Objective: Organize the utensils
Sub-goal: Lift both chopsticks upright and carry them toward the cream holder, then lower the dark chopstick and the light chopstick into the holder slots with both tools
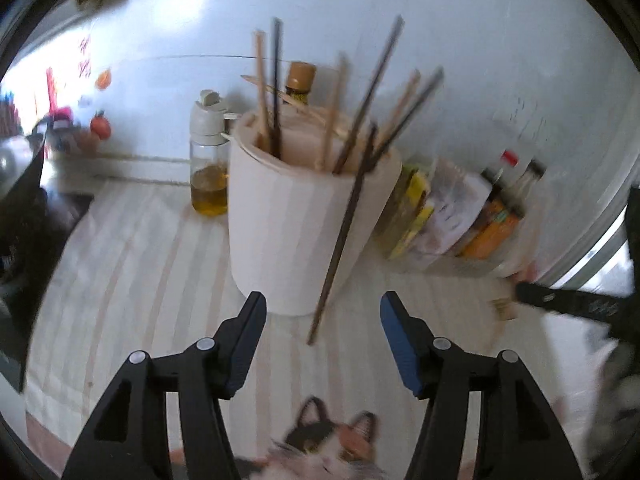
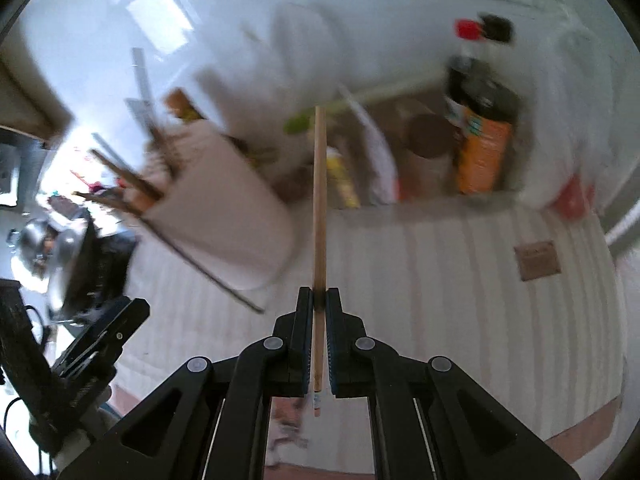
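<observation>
A cream ribbed holder [image 1: 288,220] stands on the striped cloth, with several light and dark chopsticks [image 1: 276,92] sticking out of it. One dark chopstick [image 1: 344,240] leans against the holder's outside, its lower end on the cloth just ahead of my left gripper [image 1: 323,300]. That gripper is open and its pads touch nothing. In the right wrist view my right gripper [image 2: 319,294] is shut on a light wooden chopstick [image 2: 319,200] that points forward, to the right of the holder [image 2: 224,208]. The leaning dark chopstick [image 2: 208,272] shows there too.
An oil bottle [image 1: 208,168] and a brown-capped bottle [image 1: 300,80] stand behind the holder against the white wall. Sauce bottles and packets [image 1: 460,216] crowd the right. The striped cloth [image 1: 140,260] covers the table; a cat picture [image 1: 328,448] lies at its near edge.
</observation>
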